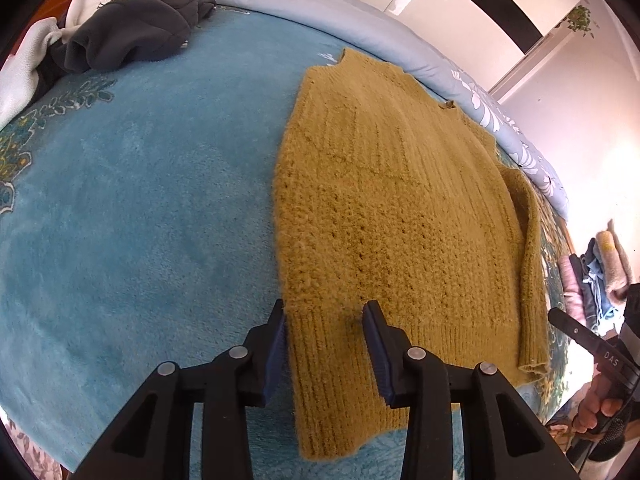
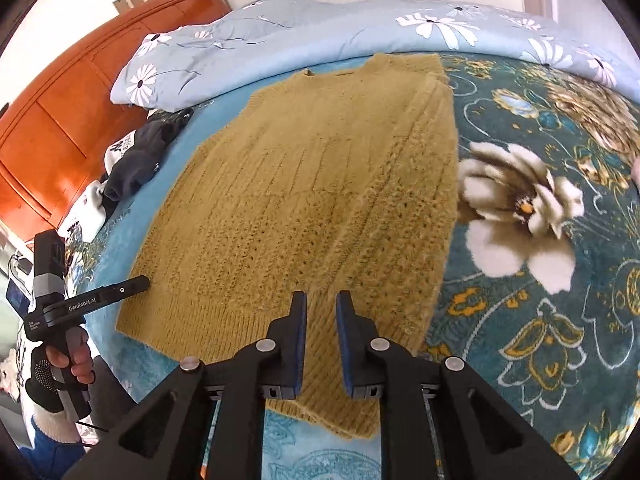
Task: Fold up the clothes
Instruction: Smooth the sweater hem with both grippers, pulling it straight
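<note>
1. Spread flat just ahead of and beneath both tools: a mustard knit sweater, neck at the far end, ribbed hem nearest the tools, on the teal blanket of a bed.
2. Left tool: jaws apart, straddling the hem's left corner, one pad at the garment's side edge, the other over the rib; no sign of cloth pinched.
3. Right tool: jaws close together but with a narrow gap, poised over the hem near its right side; knit visible through the gap, apparently not clamped.
4. Already turned in along the body, to the right of the left tool: one sleeve, its cuff reaching down to the hem.
5. Far beyond the tools: a flowered pale-blue quilt; far left of the left tool, a heap of dark clothes, well apart from the sweater.
6. Judged handling: thick, fuzzy, soft, with no stiffness at all; likely to sag and stretch when lifted, fairly weighty for cloth, grippy rather than slippery, not fragile though prone to snagging.
7. Judged best hold: the two hem corners, biting well into the denser rib and catching all the layers, so as to carry the hem evenly towards the neck.
8. Risk: a shallow or single-layer bite, letting the lower layer drag and bunch on the plush blanket.
</note>
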A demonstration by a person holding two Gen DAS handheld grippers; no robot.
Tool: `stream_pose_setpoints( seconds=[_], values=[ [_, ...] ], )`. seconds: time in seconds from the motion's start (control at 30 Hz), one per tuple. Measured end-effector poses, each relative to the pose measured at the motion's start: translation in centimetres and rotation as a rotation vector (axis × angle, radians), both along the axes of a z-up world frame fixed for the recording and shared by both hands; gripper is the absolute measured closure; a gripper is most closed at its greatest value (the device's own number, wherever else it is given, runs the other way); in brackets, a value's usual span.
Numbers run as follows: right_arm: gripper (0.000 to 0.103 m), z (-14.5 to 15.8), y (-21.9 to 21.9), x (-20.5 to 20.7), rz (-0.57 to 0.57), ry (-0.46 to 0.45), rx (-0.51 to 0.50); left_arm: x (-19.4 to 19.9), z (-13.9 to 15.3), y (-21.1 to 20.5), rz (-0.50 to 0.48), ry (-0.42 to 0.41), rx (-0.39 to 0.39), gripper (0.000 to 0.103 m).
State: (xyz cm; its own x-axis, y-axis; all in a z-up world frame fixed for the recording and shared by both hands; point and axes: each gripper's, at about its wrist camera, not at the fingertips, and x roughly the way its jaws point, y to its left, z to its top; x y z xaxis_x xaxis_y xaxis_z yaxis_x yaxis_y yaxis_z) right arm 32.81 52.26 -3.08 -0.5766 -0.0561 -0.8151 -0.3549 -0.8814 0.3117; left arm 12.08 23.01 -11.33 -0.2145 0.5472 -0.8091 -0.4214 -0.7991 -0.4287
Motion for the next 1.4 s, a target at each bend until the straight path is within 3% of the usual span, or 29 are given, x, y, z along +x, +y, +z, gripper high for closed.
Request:
stream_pose_setpoints(
  seconds=[0.1, 0.2, 0.43, 0.53, 0.6, 0.73, 0.87, 1.0, 1.1, 1.23, 1.4],
  values=[
    [0.060, -1.2, -0.5, 0.1, -0.018, -0.012, -0.038, 0.2, 0.0, 0.3, 0.007, 0.008, -0.002, 0.060],
    [0.060, -1.6, -1.3, -0.2, -0.056, -0.016, -0.027, 0.4, 0.0, 0.3, 0.008, 0.004, 0.004, 0.060],
    [0.060, -2.0, -3.4, -0.9, -0.061, -0.086, 0.140, 0.5, -0.1, 0.1, 0.018, -0.004, 0.013, 0.060],
    [0.060, -2.2, -3.3, -0.9, -0.062, -0.089, 0.150, 0.7, -0.1, -0.2, 0.021, -0.009, 0.019, 0.060],
    [0.062, -2.2, -3.2, -0.7, -0.069, -0.082, 0.147, 0.7, -0.1, -0.3, 0.022, -0.012, 0.023, 0.060],
    [0.088, -1.7, -1.9, 0.3, -0.106, -0.044, 0.086, 0.6, -0.2, -0.3, 0.024, -0.018, 0.035, 0.060],
    [0.090, -0.2, -0.2, 2.5, -0.141, 0.038, 0.028, 0.6, -0.1, -0.6, 0.021, -0.022, 0.058, 0.060],
    [0.090, 1.7, 3.1, 6.9, -0.270, 0.116, 0.007, 0.3, -0.1, -1.2, 0.026, -0.041, 0.097, 0.060],
    [0.090, 0.9, 5.3, 9.6, -0.347, 0.094, -0.013, 0.0, -0.4, -1.5, 0.035, -0.057, 0.112, 0.058],
    [0.090, -2.5, 6.9, 10.7, -0.373, 0.032, -0.096, -0.1, -0.5, -1.4, 0.031, -0.067, 0.121, 0.058],
    [0.088, -2.4, 6.9, 10.3, -0.365, 0.050, -0.105, 0.0, -0.5, -1.3, 0.017, -0.064, 0.118, 0.057]
  ],
)
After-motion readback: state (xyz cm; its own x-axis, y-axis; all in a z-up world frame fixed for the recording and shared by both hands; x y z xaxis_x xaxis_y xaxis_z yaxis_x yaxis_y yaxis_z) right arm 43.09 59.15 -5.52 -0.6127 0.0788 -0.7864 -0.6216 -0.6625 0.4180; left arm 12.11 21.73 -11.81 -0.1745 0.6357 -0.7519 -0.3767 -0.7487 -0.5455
